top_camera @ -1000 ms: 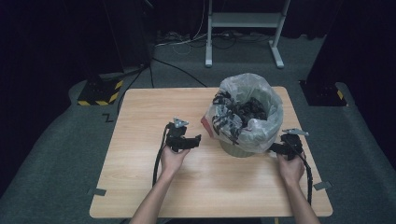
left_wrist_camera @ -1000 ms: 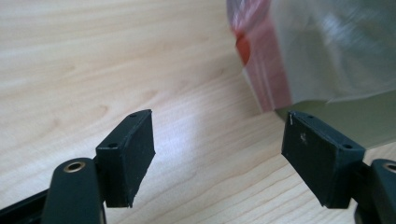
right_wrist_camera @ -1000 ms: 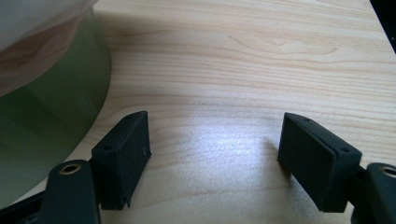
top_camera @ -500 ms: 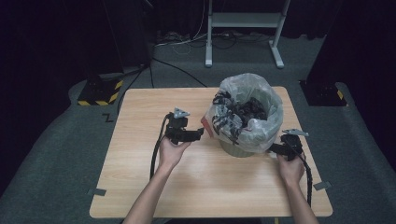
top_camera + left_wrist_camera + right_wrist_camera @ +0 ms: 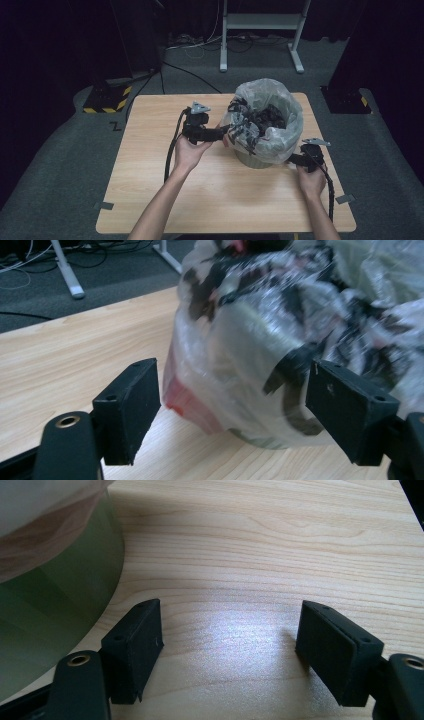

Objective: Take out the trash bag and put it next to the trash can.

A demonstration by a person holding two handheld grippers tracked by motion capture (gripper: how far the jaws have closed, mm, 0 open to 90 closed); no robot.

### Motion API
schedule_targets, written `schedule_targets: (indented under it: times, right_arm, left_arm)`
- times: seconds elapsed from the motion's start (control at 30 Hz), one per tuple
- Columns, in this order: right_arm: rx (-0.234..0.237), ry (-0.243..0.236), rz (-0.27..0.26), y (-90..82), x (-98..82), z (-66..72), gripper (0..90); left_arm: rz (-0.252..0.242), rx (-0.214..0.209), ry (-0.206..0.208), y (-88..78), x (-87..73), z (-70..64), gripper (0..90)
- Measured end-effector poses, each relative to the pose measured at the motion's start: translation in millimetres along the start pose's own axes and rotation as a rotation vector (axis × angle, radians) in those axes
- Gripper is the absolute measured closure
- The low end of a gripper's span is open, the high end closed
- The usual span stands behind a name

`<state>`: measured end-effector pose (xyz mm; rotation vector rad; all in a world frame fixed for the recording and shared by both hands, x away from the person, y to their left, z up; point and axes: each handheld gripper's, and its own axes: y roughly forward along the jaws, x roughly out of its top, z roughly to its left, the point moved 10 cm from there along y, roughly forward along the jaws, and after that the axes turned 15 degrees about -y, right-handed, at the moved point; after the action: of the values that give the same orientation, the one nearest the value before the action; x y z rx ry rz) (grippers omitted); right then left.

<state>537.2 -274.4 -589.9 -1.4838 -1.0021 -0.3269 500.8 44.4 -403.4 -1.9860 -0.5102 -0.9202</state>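
Your left gripper point(image 5: 226, 133) has its jaws spread wide, reaching against the side of the plastic bag point(image 5: 280, 135) that lines the bin point(image 5: 252, 160) near the middle of the tabletop point(image 5: 150, 150). Your right gripper point(image 5: 295, 159) rests low beside the bin's base, jaws also parted, holding nothing.

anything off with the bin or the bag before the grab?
Nothing spilled or tipped. The bin stands upright on the table. Its plastic liner is bunched and hangs loosely over the rim, lower on the side facing the left gripper, which is open right at it. The right gripper is open near the bin's base.
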Motion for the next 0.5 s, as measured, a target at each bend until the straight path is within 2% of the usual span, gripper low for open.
schedule_targets:
  times: [0.07,0.27,0.5]
  right_arm:
    - [0.001,0.0,-0.001,0.1,0.1,0.1,26.2]
    - [0.001,-0.002,-0.002,0.2,0.2,-0.3,26.4]
    - [0.003,-0.002,-0.004,0.2,0.4,0.0,26.3]
  left_arm:
    - [0.001,0.001,0.02,0.5,4.8,-8.3,21.2]
    - [-0.001,-0.016,0.022,3.1,15.4,-21.3,20.6]
    - [0.0,-0.023,0.028,16.1,28.0,-38.9,19.2]
